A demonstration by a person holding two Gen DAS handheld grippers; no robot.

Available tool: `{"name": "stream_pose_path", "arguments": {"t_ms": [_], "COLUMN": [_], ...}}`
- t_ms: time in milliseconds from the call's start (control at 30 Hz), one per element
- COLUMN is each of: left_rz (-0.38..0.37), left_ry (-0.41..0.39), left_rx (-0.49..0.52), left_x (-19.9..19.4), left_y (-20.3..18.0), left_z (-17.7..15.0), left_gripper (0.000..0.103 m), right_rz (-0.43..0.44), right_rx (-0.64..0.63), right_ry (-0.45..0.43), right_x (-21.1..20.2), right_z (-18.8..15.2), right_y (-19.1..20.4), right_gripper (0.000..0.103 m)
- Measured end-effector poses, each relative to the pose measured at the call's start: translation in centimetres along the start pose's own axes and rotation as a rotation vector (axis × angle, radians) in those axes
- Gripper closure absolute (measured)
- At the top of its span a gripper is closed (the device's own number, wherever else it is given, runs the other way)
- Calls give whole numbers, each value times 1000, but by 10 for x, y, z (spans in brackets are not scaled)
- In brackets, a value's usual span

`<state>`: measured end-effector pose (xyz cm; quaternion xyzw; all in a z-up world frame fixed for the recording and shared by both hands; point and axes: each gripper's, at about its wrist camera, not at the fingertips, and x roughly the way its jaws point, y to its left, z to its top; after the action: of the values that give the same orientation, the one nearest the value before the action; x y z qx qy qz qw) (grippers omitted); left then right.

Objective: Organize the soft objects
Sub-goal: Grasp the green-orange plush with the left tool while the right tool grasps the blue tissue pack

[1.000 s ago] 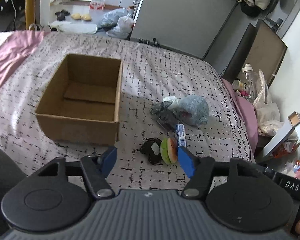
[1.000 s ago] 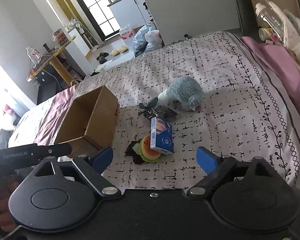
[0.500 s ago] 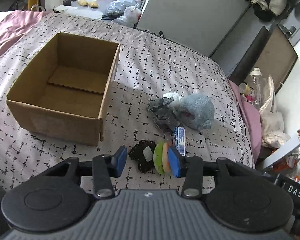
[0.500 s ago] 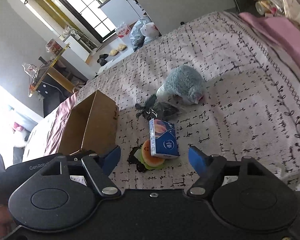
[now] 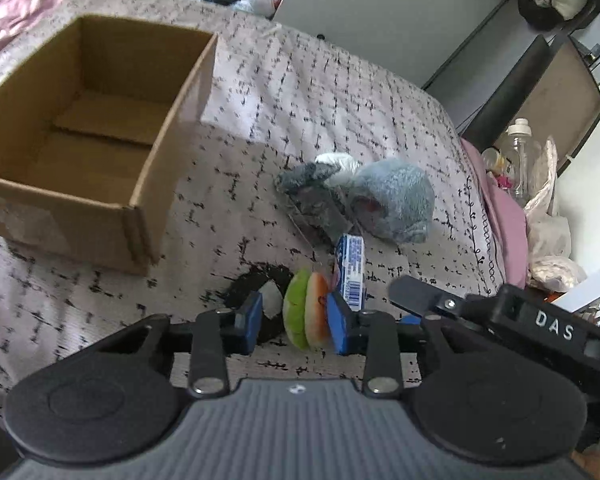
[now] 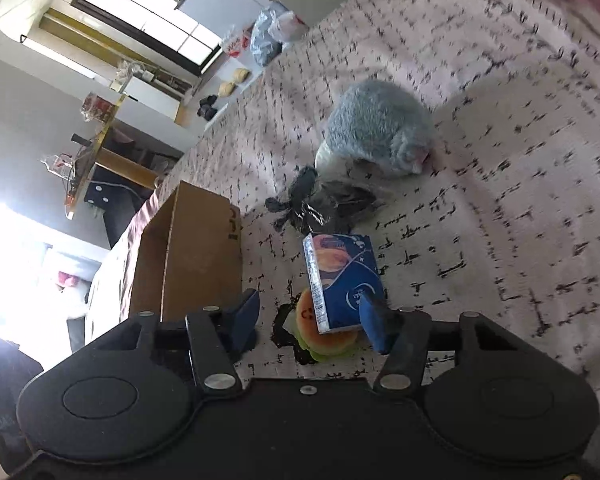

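Nearest: left gripper (image 5: 294, 322) closing round burger plush (image 5: 307, 309), pads just beside it, grip not yet firm; right gripper (image 6: 308, 322) spread apart round tissue pack (image 6: 342, 280) leaning on same plush. Step, prob.: first pick. Next: squeeze, lift w/o toppling pack, carry far-left to cardboard box (image 5: 140, 204). Farther right: grey plush (image 5: 392, 200), unmoved.

Box (image 5: 88, 132) left of plush (image 5: 392, 200); packet (image 5: 350, 268) nearer (upright).

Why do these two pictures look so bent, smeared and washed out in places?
Left wrist view: fisheye lens curves the cardboard box edges, with slight blur on the bedspread. Right wrist view: the window and lower-left area glare white, and the bedspread smears at the right.
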<state>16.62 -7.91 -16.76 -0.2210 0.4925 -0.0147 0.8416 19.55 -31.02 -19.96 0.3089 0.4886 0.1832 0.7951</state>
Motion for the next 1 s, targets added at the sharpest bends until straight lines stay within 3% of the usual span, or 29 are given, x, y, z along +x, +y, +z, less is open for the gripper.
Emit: {"name": "stream_pose_path", "arguments": {"t_ms": [333, 467, 567, 633, 700, 900, 1000], "left_rz": [-19, -6, -14, -36, -42, -13, 3], "left_ry": [76, 104, 121, 128, 130, 133, 131], "left_rx": [-23, -26, -9, -15, -12, -28, -43], "left_x": [36, 49, 55, 58, 61, 68, 69], "left_y": [3, 2, -2, -4, -7, -11, -12], "left_z": [-1, -1, -1, 0, -1, -5, -5], "left_gripper": [69, 68, 68, 68, 68, 69, 78], "right_rz": [3, -29, -42, -46, -58, -73, -82], "right_rx": [67, 79, 75, 81, 110, 141, 115], "right_ry": [80, 124, 144, 144, 133, 87, 64], "right_x": [32, 44, 51, 51, 49, 37, 33], "right_z": [8, 9, 8, 9, 9, 8, 6], "right_y": [-18, -21, -22, -24, -30, -38, -35], "right_gripper": [47, 39, 39, 45, 63, 74, 75]}}
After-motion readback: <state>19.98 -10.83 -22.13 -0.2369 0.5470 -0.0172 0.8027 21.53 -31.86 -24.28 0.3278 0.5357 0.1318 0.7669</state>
